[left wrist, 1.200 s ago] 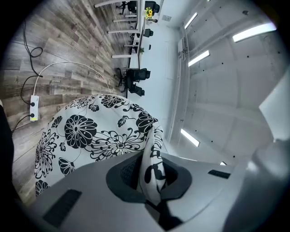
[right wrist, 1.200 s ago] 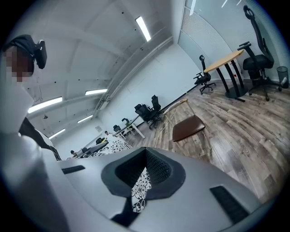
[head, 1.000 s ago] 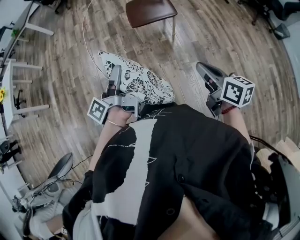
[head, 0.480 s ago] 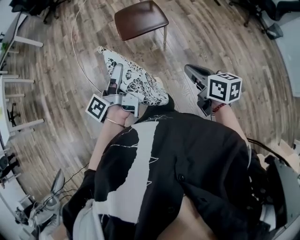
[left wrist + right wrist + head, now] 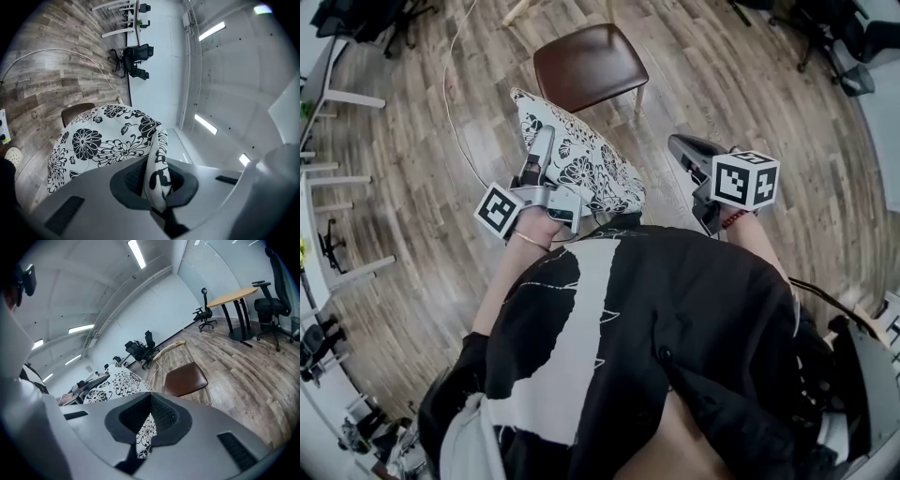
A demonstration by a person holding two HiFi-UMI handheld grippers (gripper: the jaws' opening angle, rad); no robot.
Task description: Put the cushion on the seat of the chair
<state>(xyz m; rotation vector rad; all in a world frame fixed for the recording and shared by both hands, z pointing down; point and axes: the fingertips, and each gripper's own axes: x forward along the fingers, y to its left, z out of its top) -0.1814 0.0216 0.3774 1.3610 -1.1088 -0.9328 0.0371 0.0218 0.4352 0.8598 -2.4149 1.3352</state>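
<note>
The cushion point(image 5: 581, 164) is white with black flowers and hangs tilted above the wood floor, its far corner just short of the chair. My left gripper point(image 5: 544, 142) is shut on the cushion's left edge. In the left gripper view a fold of the cushion's fabric point(image 5: 157, 161) is pinched between the jaws of the left gripper point(image 5: 156, 180). The chair's brown seat point(image 5: 591, 66) is bare; it also shows as a brown seat point(image 5: 185, 378) past the cushion point(image 5: 119, 383). My right gripper point(image 5: 680, 148) hangs right of the cushion, apart from it, its jaw tips together.
A thin white cable point(image 5: 450, 103) loops over the floor left of the chair. White desk legs point(image 5: 342, 98) line the left edge. Office chairs point(image 5: 853, 56) stand at the top right. A round table point(image 5: 234, 296) and a black office chair point(image 5: 274, 301) stand beyond.
Both grippers and the cushion have come nearer the chair, which now lies just past the cushion's far corner. The left grip on the cushion is unchanged.
</note>
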